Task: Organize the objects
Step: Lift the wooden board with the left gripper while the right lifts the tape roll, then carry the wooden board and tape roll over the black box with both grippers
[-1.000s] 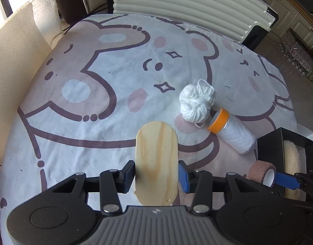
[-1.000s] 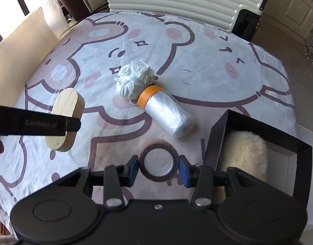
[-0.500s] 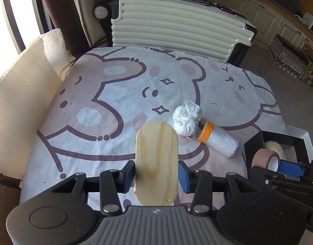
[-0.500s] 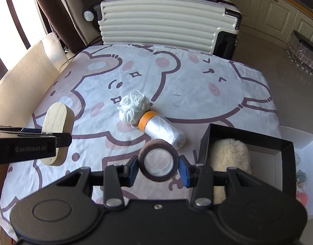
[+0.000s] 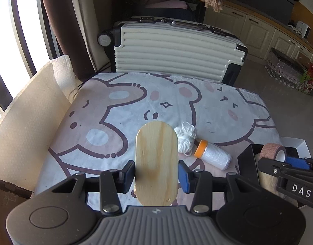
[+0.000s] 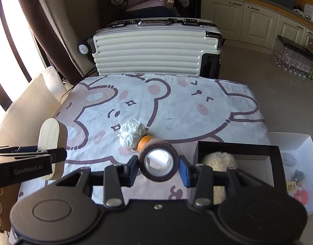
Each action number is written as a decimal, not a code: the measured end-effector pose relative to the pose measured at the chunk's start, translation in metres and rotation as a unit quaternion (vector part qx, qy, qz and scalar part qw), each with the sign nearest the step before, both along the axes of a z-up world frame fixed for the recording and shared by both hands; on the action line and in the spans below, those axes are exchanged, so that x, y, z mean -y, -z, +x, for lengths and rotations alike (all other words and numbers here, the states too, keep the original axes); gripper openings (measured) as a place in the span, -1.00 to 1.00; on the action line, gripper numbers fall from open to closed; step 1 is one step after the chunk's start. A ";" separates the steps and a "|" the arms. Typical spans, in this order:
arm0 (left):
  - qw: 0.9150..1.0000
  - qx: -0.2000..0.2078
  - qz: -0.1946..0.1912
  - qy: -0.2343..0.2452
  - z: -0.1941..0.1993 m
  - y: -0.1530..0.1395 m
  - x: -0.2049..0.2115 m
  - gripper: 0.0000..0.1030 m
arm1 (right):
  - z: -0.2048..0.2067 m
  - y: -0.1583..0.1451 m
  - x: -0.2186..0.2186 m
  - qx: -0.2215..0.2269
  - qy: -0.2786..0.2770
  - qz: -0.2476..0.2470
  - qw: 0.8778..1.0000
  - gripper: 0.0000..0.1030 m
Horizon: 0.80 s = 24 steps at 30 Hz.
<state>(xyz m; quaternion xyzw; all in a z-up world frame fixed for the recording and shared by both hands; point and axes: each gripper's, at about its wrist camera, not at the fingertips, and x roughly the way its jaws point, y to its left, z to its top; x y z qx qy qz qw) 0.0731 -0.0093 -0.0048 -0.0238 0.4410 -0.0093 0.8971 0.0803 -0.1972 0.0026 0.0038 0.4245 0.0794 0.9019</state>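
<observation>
Left fingers point(image 5: 128, 173) pinching wooden oval point(image 5: 156, 163), airborne

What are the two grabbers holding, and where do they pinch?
Left gripper pinches the wooden block by its long sides; right gripper pinches the brown tape roll across its outer rim.

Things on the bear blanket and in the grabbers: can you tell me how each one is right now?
left gripper: shut on the wooden block.
wooden block: held above the blanket.
right gripper: shut on the brown tape roll.
brown tape roll: held, hole facing the camera.
white yarn ball: lying on the blanket, loose strands.
plastic roll: lying on its side.
black box: open, fluffy thing inside.
suitcase: closed.
</observation>
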 end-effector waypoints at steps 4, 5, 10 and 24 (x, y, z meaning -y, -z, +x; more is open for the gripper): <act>1.000 0.001 -0.002 -0.006 -0.001 -0.001 -0.002 -0.11 | -0.001 -0.001 0.002 0.001 0.005 -0.001 1.000 -0.17; 1.000 0.001 -0.002 -0.007 -0.001 -0.001 -0.002 -0.11 | -0.001 -0.001 0.003 0.002 0.005 -0.001 1.000 -0.17; 1.000 -0.001 -0.001 -0.009 0.001 0.002 0.002 -0.11 | -0.002 -0.001 0.008 0.003 0.009 -0.003 1.000 -0.17; 0.999 -0.005 -0.007 0.032 0.008 0.006 0.048 -0.11 | -0.007 0.002 0.047 -0.005 0.041 -0.015 0.999 -0.17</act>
